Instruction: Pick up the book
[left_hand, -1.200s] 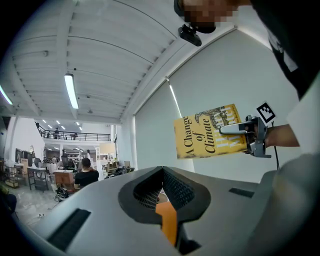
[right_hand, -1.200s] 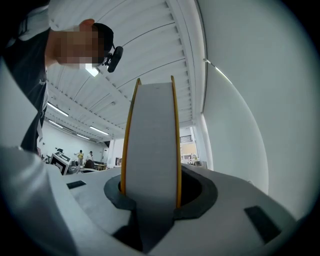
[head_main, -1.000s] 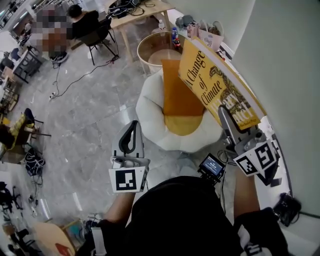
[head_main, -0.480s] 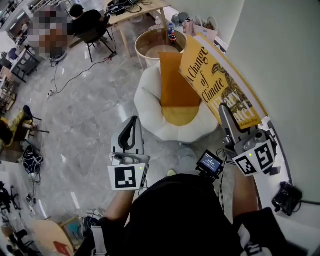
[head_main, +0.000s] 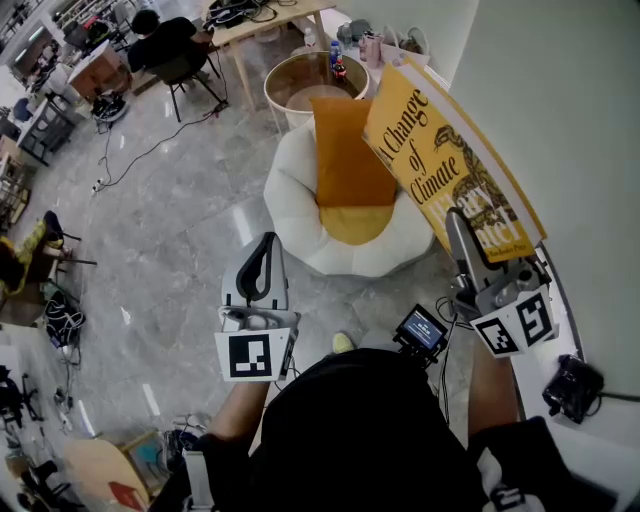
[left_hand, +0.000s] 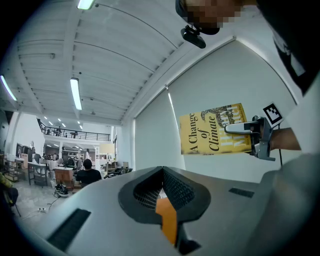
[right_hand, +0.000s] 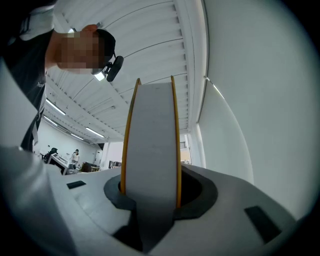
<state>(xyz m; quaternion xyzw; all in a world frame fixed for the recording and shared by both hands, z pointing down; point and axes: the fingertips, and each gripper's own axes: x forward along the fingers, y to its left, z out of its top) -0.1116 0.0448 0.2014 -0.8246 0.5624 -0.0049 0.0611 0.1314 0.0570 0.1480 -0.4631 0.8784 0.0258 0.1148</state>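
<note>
Head view: yellow book (head_main: 450, 160), "A Change of Climate", is held aloft and tilted at right, next to the orange cushion (head_main: 345, 150) on the white pouf seat (head_main: 290, 210). My right gripper (head_main: 462, 235) clamps its lower edge. My left gripper (head_main: 265, 250) hangs apart over grey floor (head_main: 170, 250).
Left gripper view: jaws are closed together with nothing between them. The book cover shows beyond, against the white wall (left_hand: 150, 135).
Right gripper view: jaws are held apart by the book's page block, pressing on a yellow cover at either side.
</note>
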